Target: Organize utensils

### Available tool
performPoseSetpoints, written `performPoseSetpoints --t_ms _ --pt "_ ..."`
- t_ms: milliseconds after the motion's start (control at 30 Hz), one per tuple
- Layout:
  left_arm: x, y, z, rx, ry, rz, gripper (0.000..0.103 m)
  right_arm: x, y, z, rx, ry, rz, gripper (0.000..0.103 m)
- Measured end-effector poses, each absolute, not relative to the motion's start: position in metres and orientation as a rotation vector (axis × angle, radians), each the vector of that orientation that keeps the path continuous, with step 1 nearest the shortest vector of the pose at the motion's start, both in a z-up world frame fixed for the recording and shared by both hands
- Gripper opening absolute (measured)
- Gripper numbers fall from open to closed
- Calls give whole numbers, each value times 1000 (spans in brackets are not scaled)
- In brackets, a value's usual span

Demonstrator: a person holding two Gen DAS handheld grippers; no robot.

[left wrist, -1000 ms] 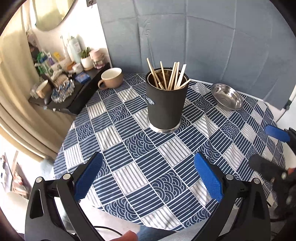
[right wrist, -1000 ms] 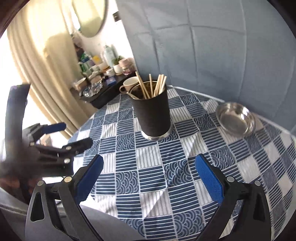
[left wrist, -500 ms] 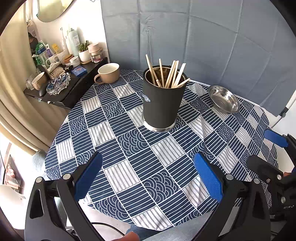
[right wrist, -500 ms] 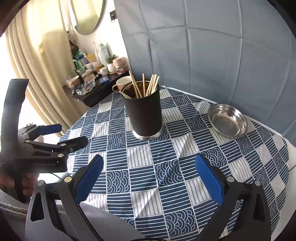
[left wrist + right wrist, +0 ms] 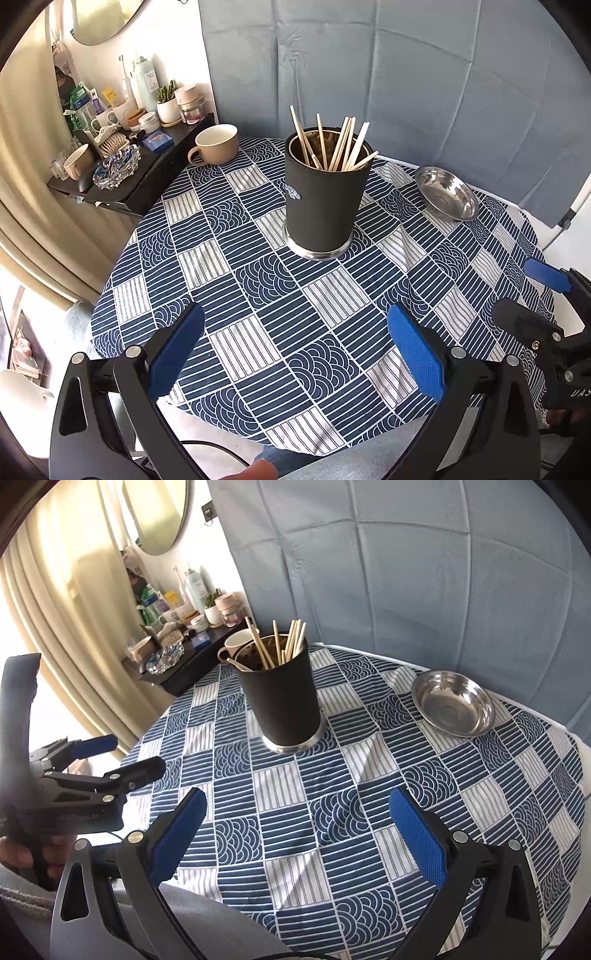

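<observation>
While both grippers hover at the table's near edge:
Left gripper (image 5: 295, 350): jaws wide apart, empty.
Right gripper (image 5: 297, 829): spread apart, empty.
Black cup (image 5: 325, 206): upright, chopsticks (image 5: 340, 146) inside.
Steel dish (image 5: 452, 703): right of cup.

A lived-in home room is showing here: toiletries (image 5: 142, 86) are crowding a dark shelf (image 5: 147, 173) at ten o'clock, beige curtains (image 5: 74, 627) are hanging, a round mirror (image 5: 157, 513) is gleaming at eleven

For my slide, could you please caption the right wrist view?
Open right gripper faces a black holder of chopsticks beside a steel dish.
</observation>
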State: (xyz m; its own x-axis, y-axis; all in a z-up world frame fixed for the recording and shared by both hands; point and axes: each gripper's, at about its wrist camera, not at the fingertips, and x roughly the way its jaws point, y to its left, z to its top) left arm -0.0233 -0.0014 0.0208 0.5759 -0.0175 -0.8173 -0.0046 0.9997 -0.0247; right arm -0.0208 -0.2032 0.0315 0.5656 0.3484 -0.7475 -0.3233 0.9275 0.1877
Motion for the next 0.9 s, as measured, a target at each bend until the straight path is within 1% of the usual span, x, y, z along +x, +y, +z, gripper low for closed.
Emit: performPoseSetpoints --t_ms 900 --pt "-23 3 15 -49 979 -25 97 -22 -200 30 24 909 396 95"
